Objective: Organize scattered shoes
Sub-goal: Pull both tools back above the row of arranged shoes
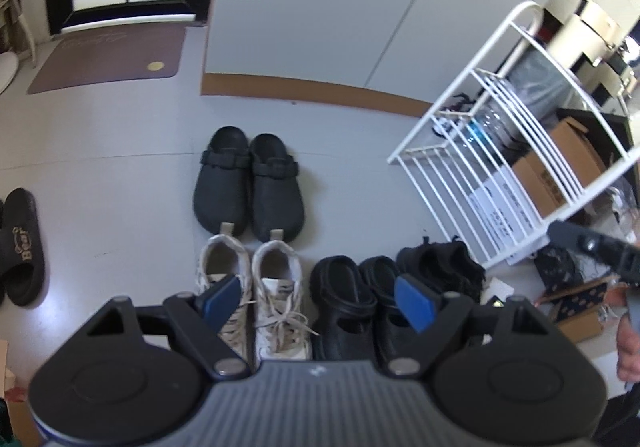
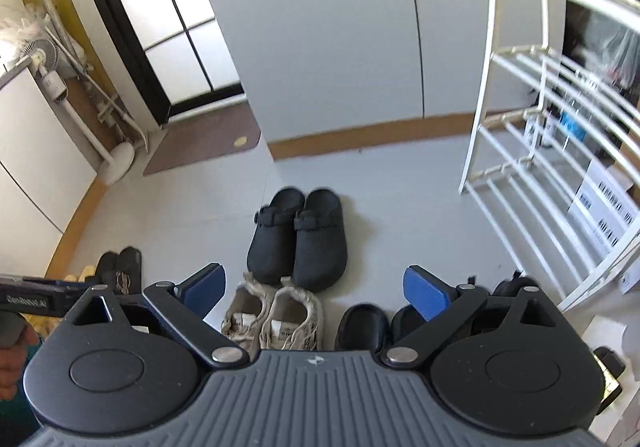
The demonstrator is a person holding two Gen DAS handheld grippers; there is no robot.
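Both grippers fill the bottom of our two wrist views. Our left gripper [image 1: 322,301] has its blue-padded fingers [image 1: 222,301] spread wide with nothing between them. Our right gripper [image 2: 316,293] shows the same: fingers [image 2: 426,297] spread apart, pinching nothing. Each hangs above the floor [image 1: 120,175], pointing down at the shoes.

Just beyond the left gripper's fingers stands a pair of white lace-up sneakers [image 1: 256,287], side by side, heels away from us, laces loose. To their right sits a pair of glossy black clogs [image 1: 360,299], also together. Right of those lies a black sneaker [image 1: 440,267], rumpled and angled, close to the foot of a white wire shoe rack [image 1: 500,151]. Beyond the white pair, a pair of matte black strapped clogs [image 1: 248,183] sits neatly, toes toward the wall. Toward the left edge of the floor, well apart from the rest, lies a black slide sandal [image 1: 20,247] with gold lettering.

We judge three pairs already lined up, with the black sneaker and the far sandal still out of place. To do the next pick well, we should bring one gripper down over the sneaker's collar or heel, where the material is firmest, close the fingers squarely, and lift clear of the neighbouring clogs so the row is not nudged. The soft upper may fold, so a grip near the sole edge is safer.
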